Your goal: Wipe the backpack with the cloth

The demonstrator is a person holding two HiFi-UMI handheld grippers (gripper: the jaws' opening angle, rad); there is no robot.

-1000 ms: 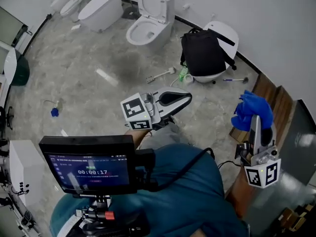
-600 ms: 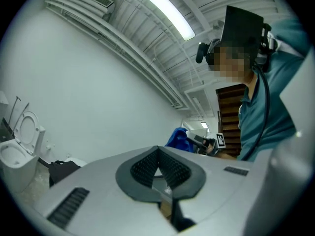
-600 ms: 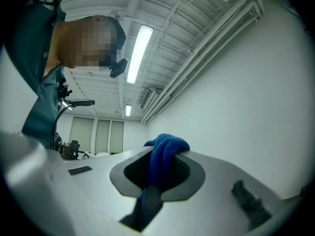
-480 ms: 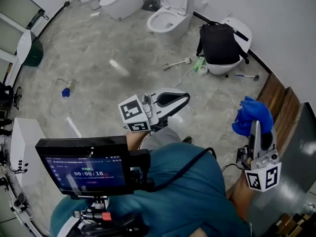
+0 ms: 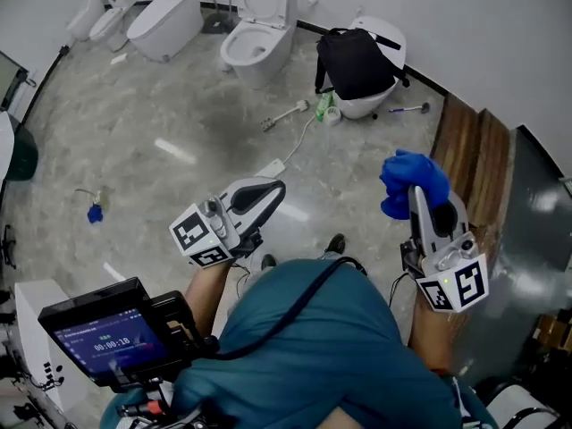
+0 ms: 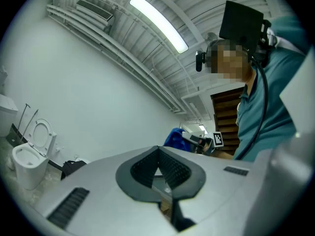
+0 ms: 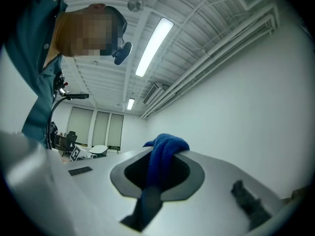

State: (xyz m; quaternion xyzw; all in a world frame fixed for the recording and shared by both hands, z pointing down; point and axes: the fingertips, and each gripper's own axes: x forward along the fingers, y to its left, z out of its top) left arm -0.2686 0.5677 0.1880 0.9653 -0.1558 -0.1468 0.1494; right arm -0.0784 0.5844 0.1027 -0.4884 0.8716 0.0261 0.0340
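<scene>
At 3 o'clock, right gripper [image 5: 414, 191] pinching blue cloth [image 5: 402, 175]; at 9, left gripper [image 5: 278, 189] pressed together, empty; backpack [image 5: 350, 61] at 1 o'clock.

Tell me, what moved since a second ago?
In the head view the left claw slid down and leftward, while the right claw, carrying the blue cloth, shifted slightly up and leftward. Nothing was grabbed or dropped. Unchanged: right claw shut on the cloth, left claw shut and empty, backpack untouched on the toilet.
</scene>
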